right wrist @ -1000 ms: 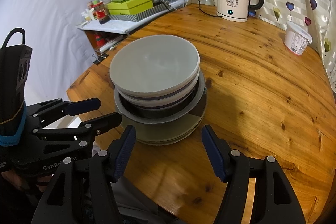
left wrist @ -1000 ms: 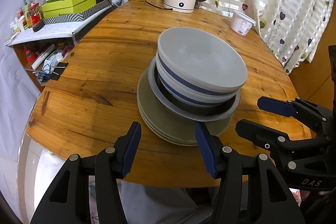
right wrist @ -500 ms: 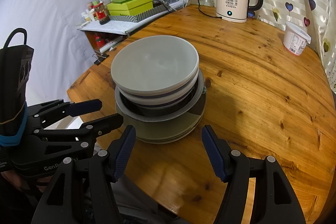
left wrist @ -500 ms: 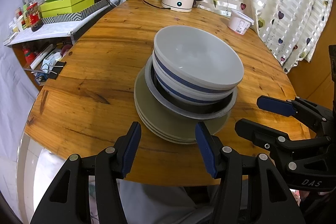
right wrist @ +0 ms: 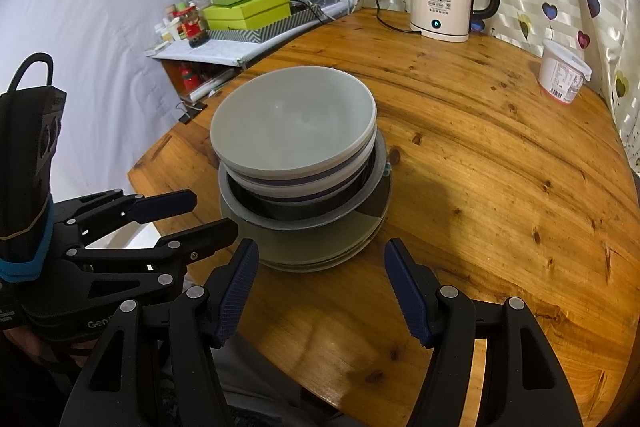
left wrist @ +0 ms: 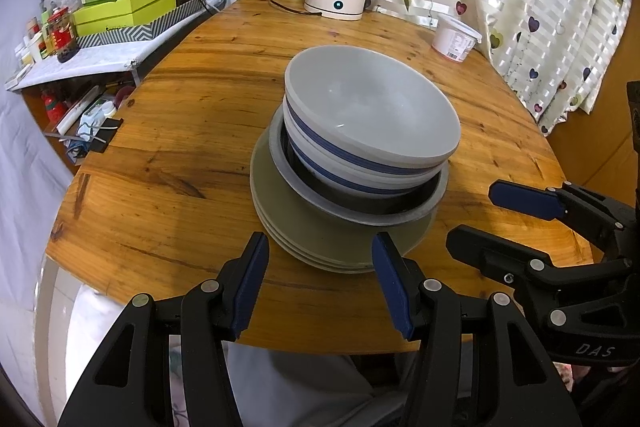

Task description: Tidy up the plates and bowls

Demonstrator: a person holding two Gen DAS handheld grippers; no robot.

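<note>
Bowls [left wrist: 370,115] sitting nested on plates [left wrist: 280,223], mid-bench [left wrist: 180,131] | left gripper [left wrist: 318,283] hovering just before the stack, jaws apart, empty | right gripper [right wrist: 320,285] alongside, jaws apart, empty

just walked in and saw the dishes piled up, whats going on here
A person holds a two-finger gripper in each hand over a round wooden table. Plates and bowls sit in one pile near the front edge: olive plates at the bottom, a grey-rimmed dark bowl on them, and blue-banded grey bowls nested on top. The left gripper and right gripper hover just short of the pile, jaws open, touching nothing.
</note>
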